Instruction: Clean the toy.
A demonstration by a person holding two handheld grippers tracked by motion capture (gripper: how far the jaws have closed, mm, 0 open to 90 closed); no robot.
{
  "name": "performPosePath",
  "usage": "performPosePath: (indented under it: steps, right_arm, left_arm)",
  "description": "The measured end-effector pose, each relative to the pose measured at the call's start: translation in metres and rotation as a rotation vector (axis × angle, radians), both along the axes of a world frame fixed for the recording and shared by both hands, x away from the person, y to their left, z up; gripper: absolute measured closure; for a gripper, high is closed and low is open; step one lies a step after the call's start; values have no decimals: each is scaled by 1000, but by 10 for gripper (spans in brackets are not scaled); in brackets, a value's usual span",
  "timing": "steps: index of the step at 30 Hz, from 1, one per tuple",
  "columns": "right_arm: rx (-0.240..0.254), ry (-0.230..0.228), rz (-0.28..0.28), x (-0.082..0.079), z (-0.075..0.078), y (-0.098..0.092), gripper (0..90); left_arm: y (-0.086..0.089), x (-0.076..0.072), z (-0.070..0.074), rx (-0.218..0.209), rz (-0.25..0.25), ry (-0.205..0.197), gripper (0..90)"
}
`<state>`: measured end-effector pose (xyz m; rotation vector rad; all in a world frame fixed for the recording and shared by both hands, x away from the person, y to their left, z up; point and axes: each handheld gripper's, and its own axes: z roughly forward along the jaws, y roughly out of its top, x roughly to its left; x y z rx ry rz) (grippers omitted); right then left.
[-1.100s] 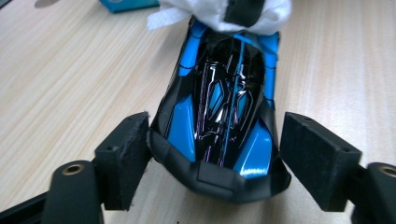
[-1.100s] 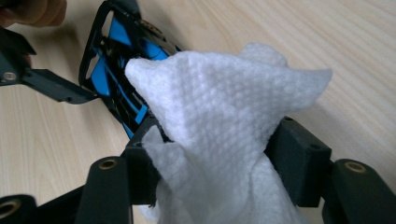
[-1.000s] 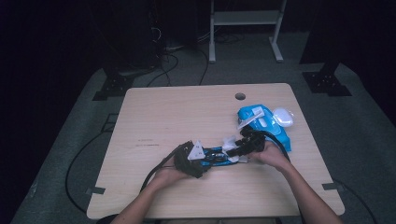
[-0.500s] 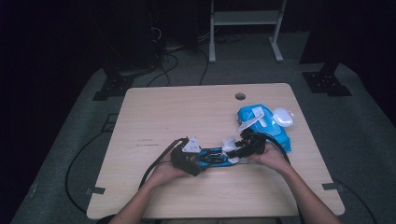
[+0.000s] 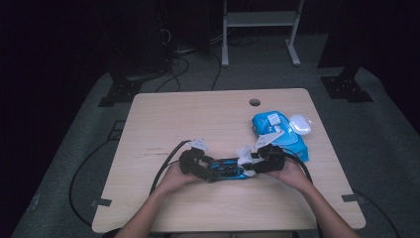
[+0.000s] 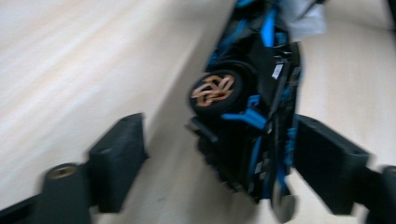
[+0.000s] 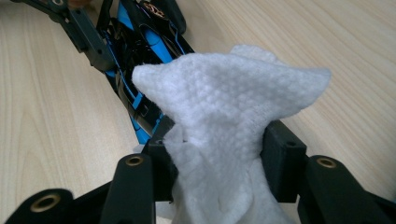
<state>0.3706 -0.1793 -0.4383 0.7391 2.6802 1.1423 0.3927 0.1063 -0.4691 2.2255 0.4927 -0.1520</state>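
At the near edge of the wooden table (image 5: pixel 208 119), the left gripper (image 5: pixel 194 161) and right gripper (image 5: pixel 267 158) meet over a black-and-blue toy car (image 5: pixel 225 169). The left gripper view shows the car (image 6: pixel 252 116) between that gripper's fingers, one touching its side and the other standing clear as they close in. The right gripper view shows its fingers clamped on a white wipe (image 7: pixel 229 116), having just tightened, while the high view takes in a blue wipes pack (image 5: pixel 280 130) behind.
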Motion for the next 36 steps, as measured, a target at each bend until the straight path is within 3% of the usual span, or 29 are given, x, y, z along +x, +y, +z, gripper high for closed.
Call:
performPosePath:
  steps: [2,4,7,11,15,18,22,27,31,33,34,36]
  right_arm:
    - [9,2,-2,-2,-1,-2,541]
    - [21,7,5,-3,-2,-4,548]
    - [23,-1,10,-5,-1,-6,556]
    - [3,-26,22,-9,2,-5,568]
    - [-48,-99,19,-15,7,-3,567]
    - [-72,-108,7,-10,8,-1,557]
    - [-51,-108,-31,-3,6,0,530]
    - [-37,-101,-51,2,7,1,493]
    - [-38,-109,-67,2,8,1,495]
    - [-31,-116,-80,1,10,-1,494]
    - [-25,-120,-89,1,12,-1,489]
    - [-3,-121,-102,0,16,-3,491]
  left_arm:
    - [-1,-3,2,-17,-32,-21,389]
    - [-2,-5,5,0,-47,-57,398]
    - [0,-7,6,-9,-73,-71,444]
    - [-2,-14,9,9,-100,-146,469]
    - [-3,-16,13,-5,-94,-223,517]
    - [-6,-16,14,10,-77,-268,519]
    - [-7,-14,12,18,-59,-325,517]
    - [-9,-13,6,59,-36,-346,522]
    - [-8,-13,7,56,-21,-346,519]
    - [-6,-12,8,37,-13,-319,492]
    - [-4,-11,10,2,-9,-305,484]
    - [-1,-12,15,-23,6,-315,483]
